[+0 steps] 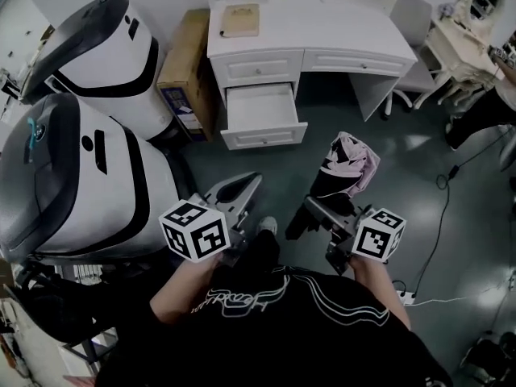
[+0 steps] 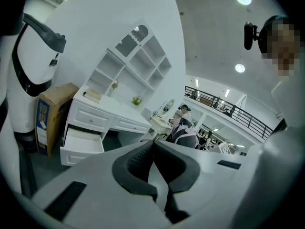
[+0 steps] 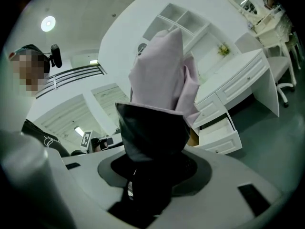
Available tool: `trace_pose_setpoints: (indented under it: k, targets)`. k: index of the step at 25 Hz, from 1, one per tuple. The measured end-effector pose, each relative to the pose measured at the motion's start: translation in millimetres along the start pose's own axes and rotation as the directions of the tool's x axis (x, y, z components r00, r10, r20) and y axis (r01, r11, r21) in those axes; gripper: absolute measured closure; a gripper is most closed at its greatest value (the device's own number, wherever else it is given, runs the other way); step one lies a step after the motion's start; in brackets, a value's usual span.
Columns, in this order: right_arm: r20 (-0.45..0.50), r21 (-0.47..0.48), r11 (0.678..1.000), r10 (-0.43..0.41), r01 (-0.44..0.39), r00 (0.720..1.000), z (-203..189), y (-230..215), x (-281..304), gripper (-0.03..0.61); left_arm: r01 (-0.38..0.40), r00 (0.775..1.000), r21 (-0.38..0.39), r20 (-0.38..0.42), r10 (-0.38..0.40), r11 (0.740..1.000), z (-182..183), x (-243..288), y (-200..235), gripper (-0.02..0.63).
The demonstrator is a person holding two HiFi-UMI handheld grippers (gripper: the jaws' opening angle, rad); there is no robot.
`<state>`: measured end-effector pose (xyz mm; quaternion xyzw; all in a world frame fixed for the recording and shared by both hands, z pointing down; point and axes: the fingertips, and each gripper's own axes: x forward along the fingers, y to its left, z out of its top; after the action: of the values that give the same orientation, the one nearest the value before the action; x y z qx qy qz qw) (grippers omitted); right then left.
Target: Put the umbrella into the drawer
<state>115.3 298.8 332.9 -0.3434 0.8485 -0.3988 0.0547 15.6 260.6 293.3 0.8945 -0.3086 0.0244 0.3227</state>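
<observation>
Right gripper (image 1: 321, 210) is clamped on the folded umbrella (image 1: 348, 166) – its jaws press the black lower part, and the pink fabric bunches up above them, pointing towards the white desk (image 1: 339, 22). In the right gripper view the umbrella fills the gap between the jaws completely. Left gripper (image 1: 240, 190) has its jaws brought together, pads meeting at the tips with nothing between them; it also points towards the desk.

Both grippers are held out in front of the person, well short of the desk, with bare grey floor (image 1: 387, 160) between them and it. The umbrella is in the air in front of the desk and a little to the right of the open drawer (image 1: 260, 107).

That drawer is the lower one on the desk's left side – pulled fully out, its white bottom bare. A tan notebook (image 1: 240, 20) lies on the desktop above it. A cardboard box (image 1: 187, 67) stands against the desk's left end. Further left of the desk are two big white housings with black bands (image 1: 105, 47). An office chair (image 1: 409, 22) stands by the desk's right end, and beyond it is a pale vanity table with an oval mirror (image 1: 476, 14).
</observation>
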Motion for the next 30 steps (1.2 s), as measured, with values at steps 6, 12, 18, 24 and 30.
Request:
trace_pose_setpoints:
  k: [6,12,18,24,30]
  targets:
    - [-0.036,-0.008,1.0,-0.03,0.03,0.999,73.3,-74.1,88.9,0.37,-0.032,0.999,-0.021,-0.041,0.031,0.999,62.3,75.9,106.1,0.594]
    - [-0.037,-0.003,0.999,-0.039,0.038,0.999,116.8,-114.1,142.2,0.37,-0.037,0.996,-0.041,-0.082,0.033,0.998,86.9,119.8,159.1,0.594]
    - [-0.052,0.002,0.999,-0.049,0.049,0.997,126.6,-147.7,165.5,0.37,-0.061,0.994,-0.05,-0.093,0.056,0.997,92.0,136.8,189.8,0.594]
    - [-0.129,0.011,0.999,-0.038,0.039,0.991,134.2,-179.9,198.8,0.37,-0.111,0.99,-0.106,-0.093,0.102,0.988,90.3,152.6,225.3,0.594]
    - [-0.251,-0.11,0.994,-0.046,0.019,0.967,147.9,-221.2,256.1,0.37,-0.172,0.983,-0.171,-0.093,0.158,0.97,98.0,174.7,279.1,0.594]
